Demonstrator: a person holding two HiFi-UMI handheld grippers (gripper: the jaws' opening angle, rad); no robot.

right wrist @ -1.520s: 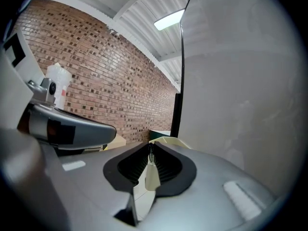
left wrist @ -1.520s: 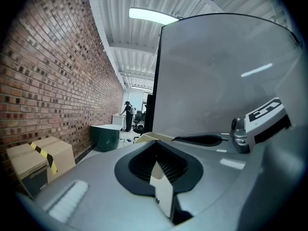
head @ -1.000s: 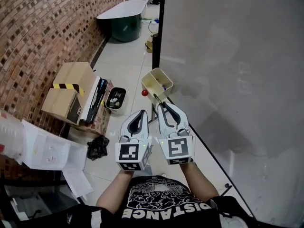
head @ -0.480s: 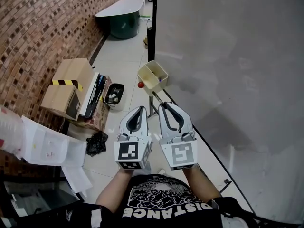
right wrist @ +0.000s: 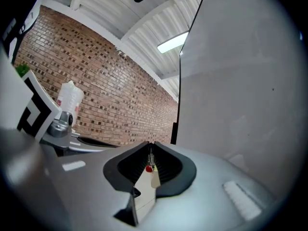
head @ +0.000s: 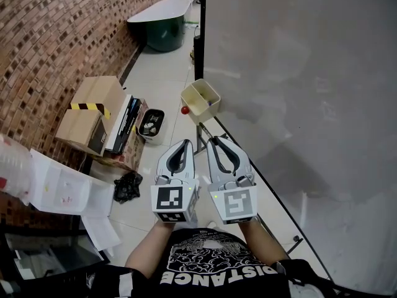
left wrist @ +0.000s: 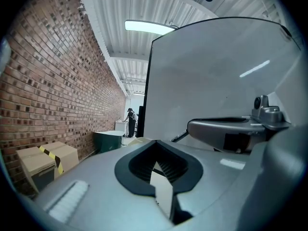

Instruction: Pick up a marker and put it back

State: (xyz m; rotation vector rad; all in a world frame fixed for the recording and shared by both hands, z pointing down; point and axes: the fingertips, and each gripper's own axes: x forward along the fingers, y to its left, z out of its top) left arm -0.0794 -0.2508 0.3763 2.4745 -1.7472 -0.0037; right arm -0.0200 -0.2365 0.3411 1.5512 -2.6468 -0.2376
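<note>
Both grippers are held side by side in front of the person's chest in the head view. My left gripper and my right gripper both have their jaws together with nothing between them. Ahead of them a beige open tray hangs at the lower edge of the grey whiteboard. A small purple item shows inside the tray; no marker is clearly visible. A red ball sits beside the tray and shows through the right gripper's narrow slit. The left gripper points down the corridor.
Cardboard boxes, a dark bin, a black bag and loose papers lie along the brick wall on the left. A green tub stands far down the tiled floor. A distant person stands there.
Both grippers have stayed shut and side by side, drifting slightly lower in the head view. The tray now sits a little farther from the jaw tips than a second ago.
</note>
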